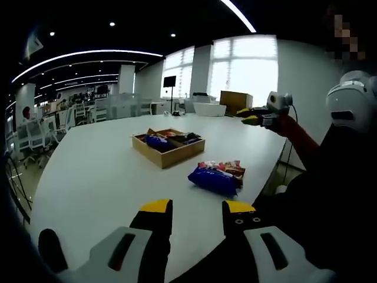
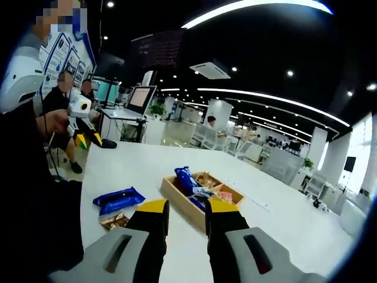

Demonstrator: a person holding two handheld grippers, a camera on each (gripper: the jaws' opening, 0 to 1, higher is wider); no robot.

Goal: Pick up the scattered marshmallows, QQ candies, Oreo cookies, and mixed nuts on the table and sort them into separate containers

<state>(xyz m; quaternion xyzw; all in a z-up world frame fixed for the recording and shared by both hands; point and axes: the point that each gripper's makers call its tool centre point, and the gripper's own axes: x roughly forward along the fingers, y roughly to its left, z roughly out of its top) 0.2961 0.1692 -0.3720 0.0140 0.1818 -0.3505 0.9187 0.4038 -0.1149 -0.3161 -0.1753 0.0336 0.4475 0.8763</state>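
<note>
Left gripper view: left gripper [image 1: 197,207] at 6 o'clock, held above the near edge of the white table [image 1: 106,171]. Jaws parted with a clear gap, nothing between them, touching nothing. Blue packet [image 1: 213,179] lies just past the tips at about 1 o'clock, with a reddish packet [image 1: 231,168] touching its far side. Wooden tray [image 1: 169,146] beyond, near centre, already holding several packets. Right gripper [image 1: 252,117] shows at 2 o'clock, off the table edge; its jaw state cannot be told here.

Right gripper view: right gripper [image 2: 187,207] at 6 o'clock, jaws apart, empty, hovering over the table. Tray just behind the tips; blue packet at 8 o'clock with a brownish one beside it.

Risk: the two loose packets touch, so a grab on the blue one may drag or pinch both. Slick wrappers could slide from the jaws. Tray compartments look full; a drop may land in the wrong one.
</note>
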